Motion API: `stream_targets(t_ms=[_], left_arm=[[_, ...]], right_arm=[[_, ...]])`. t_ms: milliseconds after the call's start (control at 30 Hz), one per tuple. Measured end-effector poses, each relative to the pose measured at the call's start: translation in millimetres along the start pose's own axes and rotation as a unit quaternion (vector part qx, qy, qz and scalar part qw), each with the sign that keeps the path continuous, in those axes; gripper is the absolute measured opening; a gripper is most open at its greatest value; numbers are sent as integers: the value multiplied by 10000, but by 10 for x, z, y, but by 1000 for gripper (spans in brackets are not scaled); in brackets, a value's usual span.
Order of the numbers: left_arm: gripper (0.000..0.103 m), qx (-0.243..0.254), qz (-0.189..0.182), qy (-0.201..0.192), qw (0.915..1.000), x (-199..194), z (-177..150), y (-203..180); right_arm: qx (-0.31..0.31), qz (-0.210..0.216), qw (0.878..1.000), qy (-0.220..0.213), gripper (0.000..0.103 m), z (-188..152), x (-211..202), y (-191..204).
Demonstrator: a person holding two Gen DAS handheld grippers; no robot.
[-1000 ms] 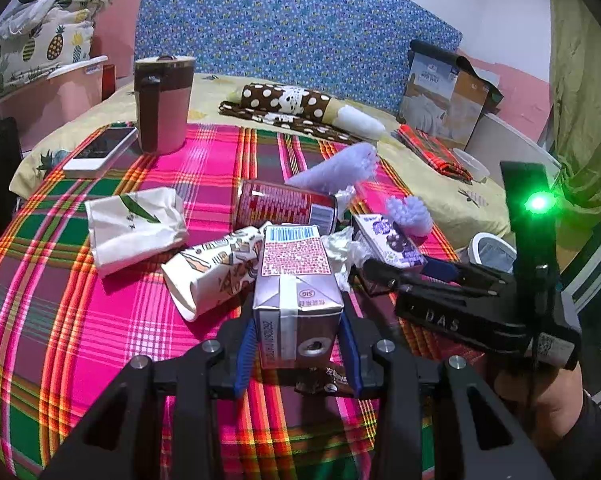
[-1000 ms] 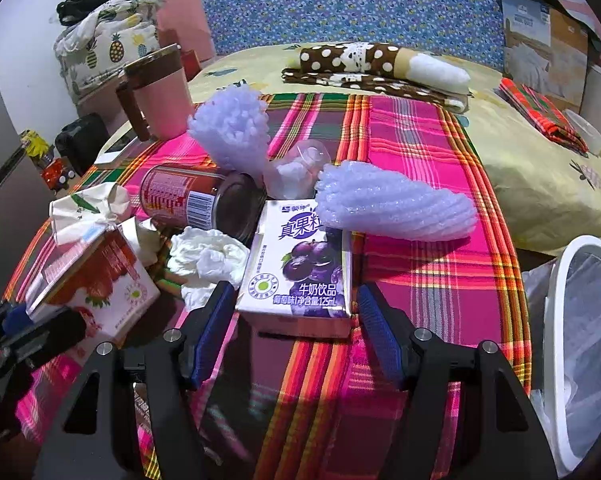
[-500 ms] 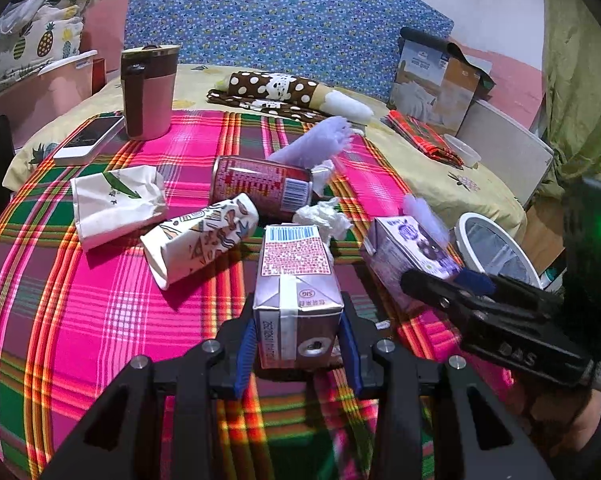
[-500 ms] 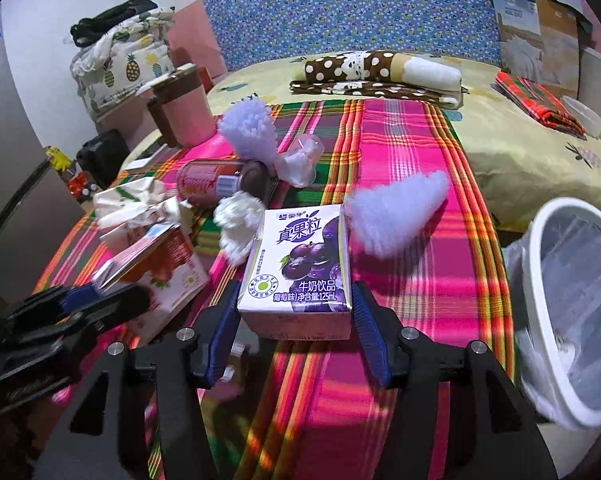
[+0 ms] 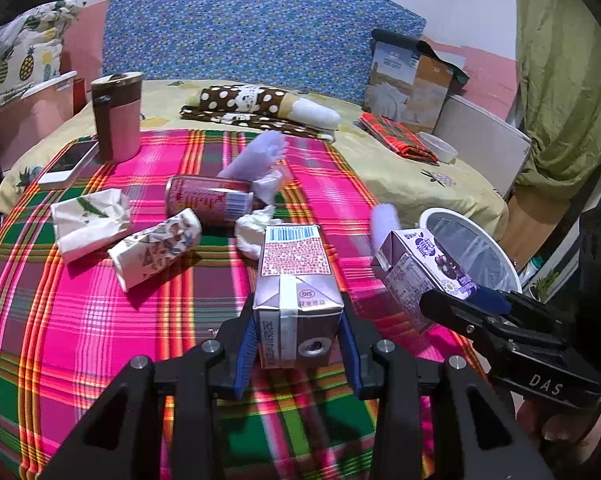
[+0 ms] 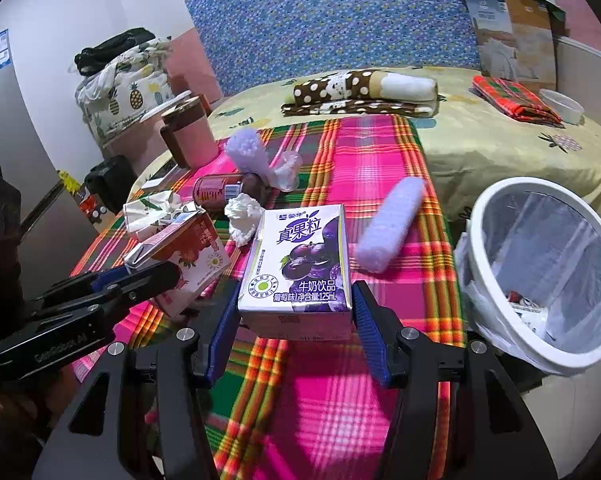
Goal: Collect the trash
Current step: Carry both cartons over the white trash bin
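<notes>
1. A bed with a pale yellow printed sheet (image 6: 480, 148) is being seen behind everything, with a blue flowered headboard (image 5: 260, 28) at its far side.
2. A bright pink, green and orange checked cloth (image 5: 80, 320) is being spread over the near surface, and the loose trash is lying on it.
3. A round white waste bin lined with a clear plastic bag (image 6: 540, 272) is being shown at the right edge of the checked cloth, with a few scraps at its bottom.
4. A purple grape milk drink carton (image 6: 300, 264) is being held above the cloth between the blue pads of the right gripper (image 6: 296, 320); the pads are pressed on its two sides, and it is near the bin.
5. A small strawberry drink carton with a red and white print (image 5: 296, 280) is being clamped in the left gripper (image 5: 298, 344), narrower than the other one, also above the cloth.
6. Left on the cloth are being seen a red metal can lying on its side (image 5: 208, 200), a crumpled patterned paper cup (image 5: 156, 248), a crushed white paper packet with a green leaf (image 5: 88, 220), a pale violet foam net sleeve (image 6: 392, 224) and a crumpled white tissue (image 6: 242, 216).
</notes>
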State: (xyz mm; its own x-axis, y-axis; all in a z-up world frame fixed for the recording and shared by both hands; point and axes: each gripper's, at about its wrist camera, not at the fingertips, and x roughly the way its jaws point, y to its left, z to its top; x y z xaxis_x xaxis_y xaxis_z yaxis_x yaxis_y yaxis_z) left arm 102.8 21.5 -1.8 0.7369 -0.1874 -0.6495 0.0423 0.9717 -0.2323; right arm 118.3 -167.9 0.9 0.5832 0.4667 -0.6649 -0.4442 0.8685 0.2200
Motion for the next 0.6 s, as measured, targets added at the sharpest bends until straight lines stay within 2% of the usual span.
stream_targets(t_ms=[300, 600], left_arm=[[38, 307, -266, -47, 9992, 87, 106, -355], [38, 682, -662, -20, 9955, 291, 248, -826]], right_arm=[[244, -302, 9988, -291, 56, -22, -238, -285], [756, -924, 9916, -502, 57, -83, -480, -771]])
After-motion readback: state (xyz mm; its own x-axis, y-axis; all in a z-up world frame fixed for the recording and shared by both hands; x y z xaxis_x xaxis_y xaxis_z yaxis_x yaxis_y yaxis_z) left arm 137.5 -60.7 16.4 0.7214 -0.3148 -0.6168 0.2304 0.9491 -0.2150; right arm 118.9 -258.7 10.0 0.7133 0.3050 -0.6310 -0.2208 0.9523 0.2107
